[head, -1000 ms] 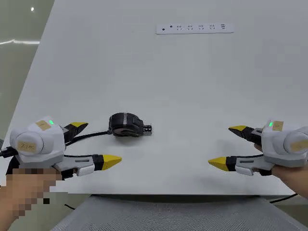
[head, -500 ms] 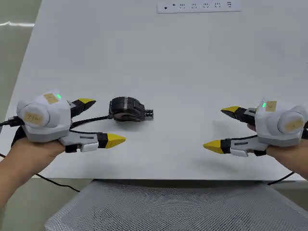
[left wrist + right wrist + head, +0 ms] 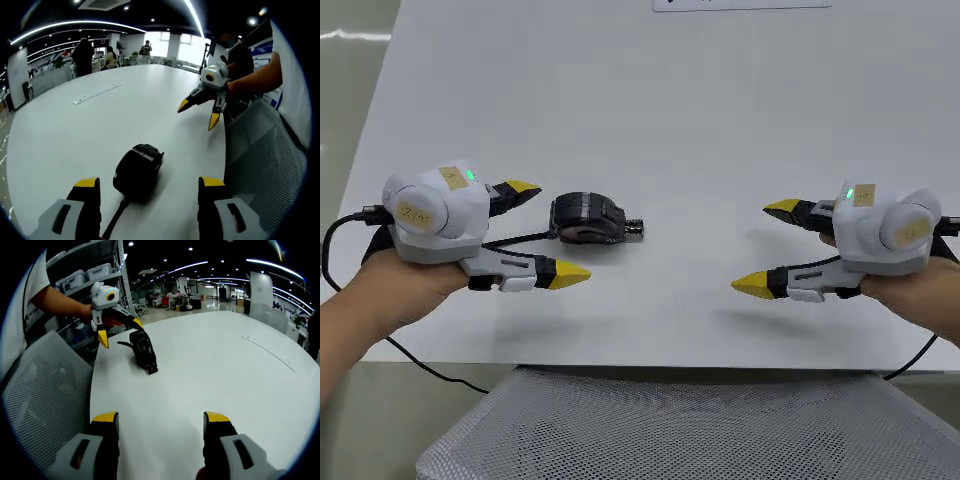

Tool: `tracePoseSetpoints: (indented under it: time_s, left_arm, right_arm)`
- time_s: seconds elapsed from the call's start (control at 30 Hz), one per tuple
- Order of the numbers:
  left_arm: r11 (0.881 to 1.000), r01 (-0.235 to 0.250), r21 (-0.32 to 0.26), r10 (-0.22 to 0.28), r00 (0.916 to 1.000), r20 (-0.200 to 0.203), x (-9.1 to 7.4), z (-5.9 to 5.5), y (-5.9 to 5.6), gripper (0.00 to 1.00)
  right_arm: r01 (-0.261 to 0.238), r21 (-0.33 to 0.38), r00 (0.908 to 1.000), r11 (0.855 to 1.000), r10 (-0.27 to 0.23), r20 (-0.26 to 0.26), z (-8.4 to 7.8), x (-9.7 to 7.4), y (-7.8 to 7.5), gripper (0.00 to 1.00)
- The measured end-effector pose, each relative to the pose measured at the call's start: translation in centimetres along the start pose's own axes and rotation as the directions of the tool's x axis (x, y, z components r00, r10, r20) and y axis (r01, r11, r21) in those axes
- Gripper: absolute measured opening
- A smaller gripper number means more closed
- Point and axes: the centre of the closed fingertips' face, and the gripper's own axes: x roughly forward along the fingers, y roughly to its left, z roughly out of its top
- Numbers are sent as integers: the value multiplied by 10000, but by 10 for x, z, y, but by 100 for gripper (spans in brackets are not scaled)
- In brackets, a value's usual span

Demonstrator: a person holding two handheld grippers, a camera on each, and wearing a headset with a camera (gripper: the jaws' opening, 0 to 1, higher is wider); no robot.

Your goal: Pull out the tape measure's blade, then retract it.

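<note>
A black tape measure (image 3: 587,220) lies on the white table (image 3: 670,120), its blade tip pointing right and a black strap trailing left. In the left gripper view the tape measure (image 3: 138,170) sits just ahead of and between the jaws. My left gripper (image 3: 544,231) is open, its yellow-tipped jaws standing either side of the case's left end without touching it. My right gripper (image 3: 768,246) is open and holds nothing, well to the right of the tape. From the right gripper view the tape measure (image 3: 144,351) lies far ahead with the left gripper (image 3: 118,330) behind it.
A white power strip (image 3: 96,94) lies at the far side of the table. A grey mesh chair (image 3: 680,430) stands at the near table edge. A black cable (image 3: 390,350) hangs from the left gripper. People stand in the distant room (image 3: 85,52).
Both grippers have moved inward toward the tape measure, the left one closing to just beside the case. The head camera has tilted down. The tape measure has not moved.
</note>
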Motion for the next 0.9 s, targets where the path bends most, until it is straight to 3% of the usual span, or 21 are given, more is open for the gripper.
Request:
tracePoseSetpoints:
  time_s: [0.9]
  left_arm:
    - [9964, 580, 618, -573, 9983, -134, 19, 1, 14, 53]
  right_arm:
    - [-453, -209, 9989, 9988, 456, 118, 13, 21, 0, 68]
